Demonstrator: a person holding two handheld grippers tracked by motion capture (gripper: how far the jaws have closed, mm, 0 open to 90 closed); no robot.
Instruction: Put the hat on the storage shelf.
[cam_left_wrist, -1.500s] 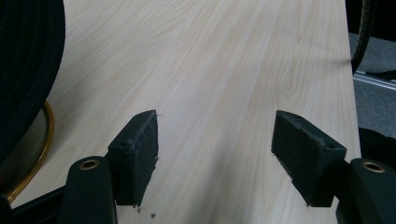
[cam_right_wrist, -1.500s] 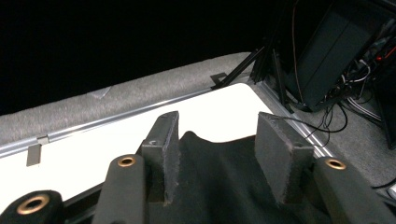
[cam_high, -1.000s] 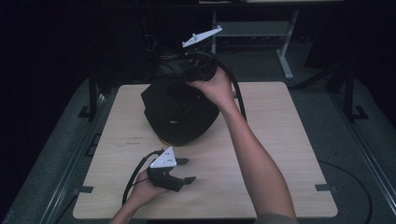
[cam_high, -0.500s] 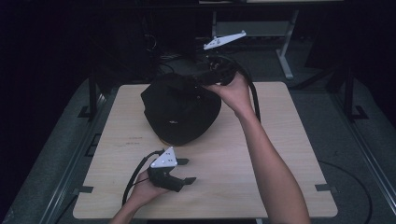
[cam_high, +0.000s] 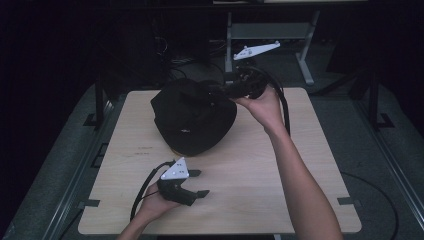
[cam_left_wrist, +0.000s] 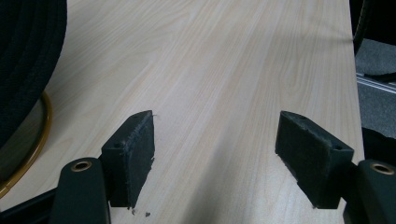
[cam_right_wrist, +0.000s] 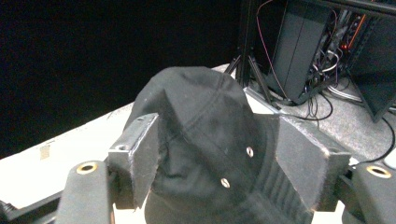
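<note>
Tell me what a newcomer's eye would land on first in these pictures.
First, the black cap sitting crown-up at the far middle of the pale wooden table. Next, the right gripper at the cap's far right edge; its jaws have just been opening, and in the right gripper view the cap's crown sits between the pads without being pinched. The left gripper lies open at the near edge, nothing between its jaws.

Item: one black hat (cam_high: 192, 117) of soft fabric, with stitched seams, small metal eyelets on the crown and a rounded, creased top. A thin yellow-brown edge shows under its brim in the left gripper view. It sits on the light wooden surface (cam_high: 310, 165), toward the far edge and left of centre, with its crown uppermost and leaning slightly.
</note>
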